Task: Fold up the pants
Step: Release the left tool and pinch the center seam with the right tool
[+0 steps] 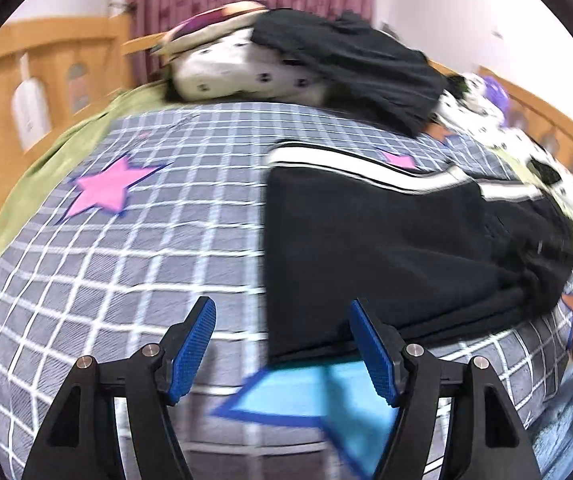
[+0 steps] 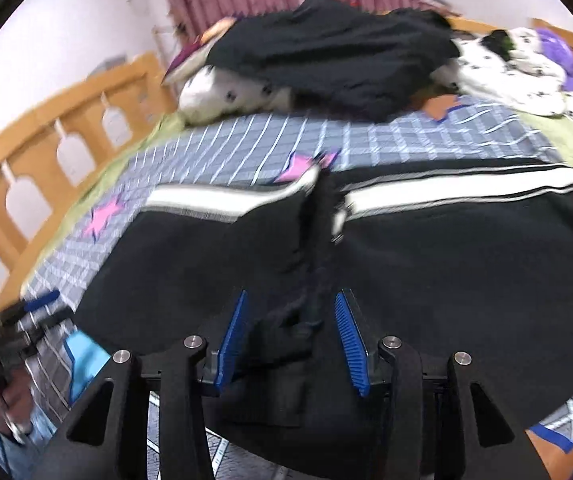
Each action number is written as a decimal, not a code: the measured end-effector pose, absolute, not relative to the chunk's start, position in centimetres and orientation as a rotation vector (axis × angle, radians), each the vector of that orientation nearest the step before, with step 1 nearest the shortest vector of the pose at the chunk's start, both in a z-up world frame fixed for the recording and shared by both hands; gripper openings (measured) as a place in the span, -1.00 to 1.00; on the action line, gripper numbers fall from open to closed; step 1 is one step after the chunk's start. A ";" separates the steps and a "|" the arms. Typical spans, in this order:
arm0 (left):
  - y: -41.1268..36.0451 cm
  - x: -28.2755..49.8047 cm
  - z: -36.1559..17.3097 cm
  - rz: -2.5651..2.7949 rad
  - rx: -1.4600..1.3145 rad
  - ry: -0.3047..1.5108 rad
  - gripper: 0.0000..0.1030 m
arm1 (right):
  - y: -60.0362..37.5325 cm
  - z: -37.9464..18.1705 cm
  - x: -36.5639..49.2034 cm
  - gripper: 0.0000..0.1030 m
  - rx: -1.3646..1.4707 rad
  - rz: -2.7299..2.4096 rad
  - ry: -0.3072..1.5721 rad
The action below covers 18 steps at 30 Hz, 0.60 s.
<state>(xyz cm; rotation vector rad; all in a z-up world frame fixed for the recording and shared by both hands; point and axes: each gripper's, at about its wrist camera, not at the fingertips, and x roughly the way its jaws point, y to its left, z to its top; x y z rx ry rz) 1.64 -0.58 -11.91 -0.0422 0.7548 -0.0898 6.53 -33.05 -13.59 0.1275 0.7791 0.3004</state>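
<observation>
Black pants with white side stripes lie folded on the checked bed cover, right of centre in the left wrist view. My left gripper is open and empty, just above the cover at the pants' near left corner. In the right wrist view the pants fill the middle, with a bunched ridge of cloth running between the fingers. My right gripper is open over the pants' near edge, its blue pads either side of that ridge, not closed on it.
A grey checked cover with pink and blue stars spreads over the bed. A pile of dark clothes on spotted pillows sits at the far end. A wooden bed rail runs along the left. The other gripper shows at the left edge.
</observation>
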 end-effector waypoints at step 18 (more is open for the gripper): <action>4.3 1.5 -12.7 -0.049 -0.060 0.742 0.31 | -32.5 -15.0 2.2 -0.29 0.029 0.351 0.792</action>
